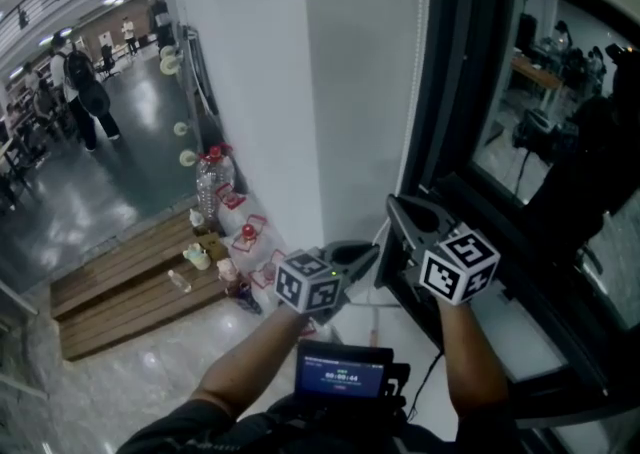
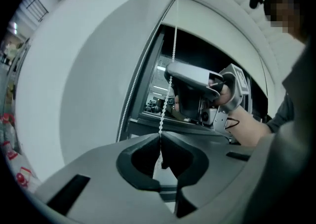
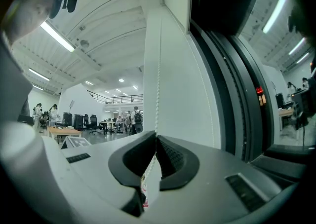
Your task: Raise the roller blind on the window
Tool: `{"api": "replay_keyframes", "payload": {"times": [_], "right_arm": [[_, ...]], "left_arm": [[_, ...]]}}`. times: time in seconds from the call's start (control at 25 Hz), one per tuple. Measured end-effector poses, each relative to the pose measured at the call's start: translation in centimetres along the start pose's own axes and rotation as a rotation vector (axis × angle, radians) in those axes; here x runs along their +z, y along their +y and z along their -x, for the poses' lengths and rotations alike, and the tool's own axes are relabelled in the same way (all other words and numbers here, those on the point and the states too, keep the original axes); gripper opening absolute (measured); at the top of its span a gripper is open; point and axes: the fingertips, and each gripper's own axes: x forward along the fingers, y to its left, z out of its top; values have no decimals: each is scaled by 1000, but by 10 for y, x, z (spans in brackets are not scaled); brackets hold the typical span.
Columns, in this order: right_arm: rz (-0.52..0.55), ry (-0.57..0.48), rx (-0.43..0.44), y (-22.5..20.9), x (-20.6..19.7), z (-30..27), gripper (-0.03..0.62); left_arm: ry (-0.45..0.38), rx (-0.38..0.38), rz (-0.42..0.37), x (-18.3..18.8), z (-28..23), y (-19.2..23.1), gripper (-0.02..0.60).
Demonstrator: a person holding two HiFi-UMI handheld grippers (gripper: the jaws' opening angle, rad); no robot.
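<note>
At the window (image 1: 540,92), both tools are on the blind's bead chain (image 2: 174,55).

1. Tool state. My left tool (image 2: 160,136) is pressed together, with the chain pinched between its pads. My right tool (image 3: 156,136) is also pressed together on the chain. In the left gripper view it grips higher up, on what looks like the same strand. A second strand hangs free beside the window frame.

2. Position of the blind. A pale panel (image 2: 222,35) crosses the top of the window opening. I take this to be the blind, but I cannot confirm it. Below it the dark glass is bare, and the head view shows no fabric over the glass.

3. Progress. I judge the task to be well along, since most of the glass is uncovered. The double grip suggests the hand-over-hand pulling is not finished. What is left is any last travel of the hem, then letting go of the chain. I cannot tell how much travel is left, because no view shows the roller.

4. Markings.
- Each tool's cube carries black-and-white square markers and no text.
- The screen (image 1: 342,374) below my hands shows a line of digits like a timer, too small to read with certainty.
- The bottles (image 1: 215,182) on the floor have red parts, and any print on them is illegible.
- No brand name is readable.
</note>
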Motion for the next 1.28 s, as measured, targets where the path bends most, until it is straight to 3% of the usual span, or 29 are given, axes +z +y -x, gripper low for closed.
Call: {"api": "replay_keyframes", "payload": {"times": [0.24,0.44,0.64,0.72,0.84,0.96,1.28], "right_arm": [[-5,-12,11,-1,-1,-1,12],[-4,-17,27,1,-2,-3,12],[-7,-16,34,6,-2,-3,12],[-7,-20,38,8,-1,-3,12],[6,-26,35,12,-1,-2,12],[16,-30,28,13,0,-2,12],[-3,-31,30,14,-3,1,12]], "left_arm": [[-80,53,-76,48,43,3,99],[-227,45,-136,129,52,-18,101],[-283,-16,-221,201,33,-41,101],[-280,-3,-250,220,21,-43,101],[-233,37,-293,226,4,-37,100],[-235,14,-269,226,-3,-36,12],[-278,16,-321,220,5,-43,8]]}}
